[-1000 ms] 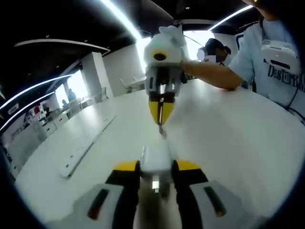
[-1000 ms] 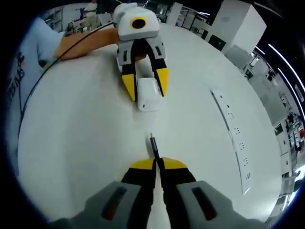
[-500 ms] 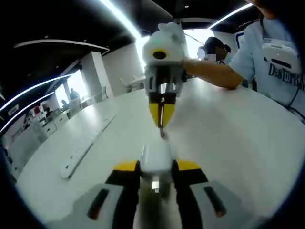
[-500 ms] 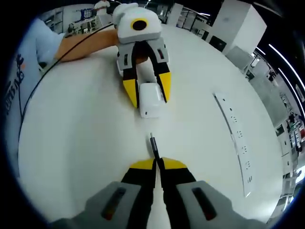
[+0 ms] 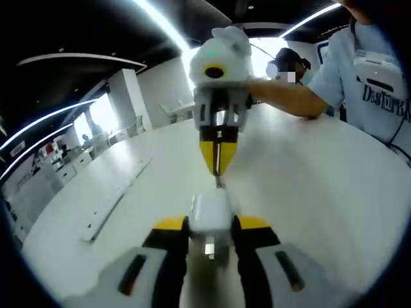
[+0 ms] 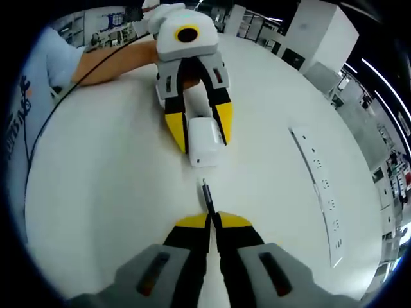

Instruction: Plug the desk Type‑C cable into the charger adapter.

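The left gripper [image 6: 198, 128] clamps the charger [image 6: 204, 142] with its port facing the plug [image 6: 206, 191], pinched in the right gripper's [image 6: 212, 218] closed fingers just short of it, lined up for insertion.

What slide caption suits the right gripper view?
Right tongs aim the Type-C plug at the charger adapter held by the left tongs.

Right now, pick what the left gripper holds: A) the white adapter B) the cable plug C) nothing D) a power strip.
A: the left gripper is shut on the white adapter, its yellow jaws on either side, while the right gripper pinches the cable plug just short of it.
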The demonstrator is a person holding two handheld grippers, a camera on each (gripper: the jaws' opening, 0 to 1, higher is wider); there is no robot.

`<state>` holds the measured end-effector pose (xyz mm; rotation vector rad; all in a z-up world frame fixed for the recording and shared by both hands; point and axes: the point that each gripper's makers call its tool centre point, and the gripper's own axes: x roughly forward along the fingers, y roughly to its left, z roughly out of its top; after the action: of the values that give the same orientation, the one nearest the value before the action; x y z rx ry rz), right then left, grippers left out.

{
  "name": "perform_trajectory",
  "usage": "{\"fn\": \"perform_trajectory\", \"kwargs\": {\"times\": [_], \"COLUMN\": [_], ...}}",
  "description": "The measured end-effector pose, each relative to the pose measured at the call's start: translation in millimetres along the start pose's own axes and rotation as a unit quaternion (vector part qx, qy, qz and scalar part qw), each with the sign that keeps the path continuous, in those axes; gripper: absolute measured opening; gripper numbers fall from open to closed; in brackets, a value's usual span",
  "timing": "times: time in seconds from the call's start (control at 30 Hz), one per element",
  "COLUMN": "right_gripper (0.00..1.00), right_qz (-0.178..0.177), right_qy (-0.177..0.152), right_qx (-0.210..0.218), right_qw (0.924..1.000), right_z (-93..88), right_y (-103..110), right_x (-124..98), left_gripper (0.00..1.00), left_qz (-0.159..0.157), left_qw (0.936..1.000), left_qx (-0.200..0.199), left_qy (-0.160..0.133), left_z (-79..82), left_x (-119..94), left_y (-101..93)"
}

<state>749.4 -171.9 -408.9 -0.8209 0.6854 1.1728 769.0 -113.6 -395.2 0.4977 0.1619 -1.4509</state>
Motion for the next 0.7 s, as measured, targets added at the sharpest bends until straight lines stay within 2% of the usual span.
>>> {"fn": "perform_trajectory", "kwargs": {"times": [0.7], "right_gripper": [0.06], "right_qz": [0.003], "right_qy": [-0.004], "right_qx": [0.004], "right_qw": [1.0], "right_z": [3.9], "right_y": [1.6], "right_x": [1.1], "left_gripper": [0.29], "left_qz": [0.003], "left_qw": [0.9999], "left_qx": [0.004], "left_qy": [0.009], "left_z": [1.2], "left_x": [2.5], "left_y": [-1.5]}}
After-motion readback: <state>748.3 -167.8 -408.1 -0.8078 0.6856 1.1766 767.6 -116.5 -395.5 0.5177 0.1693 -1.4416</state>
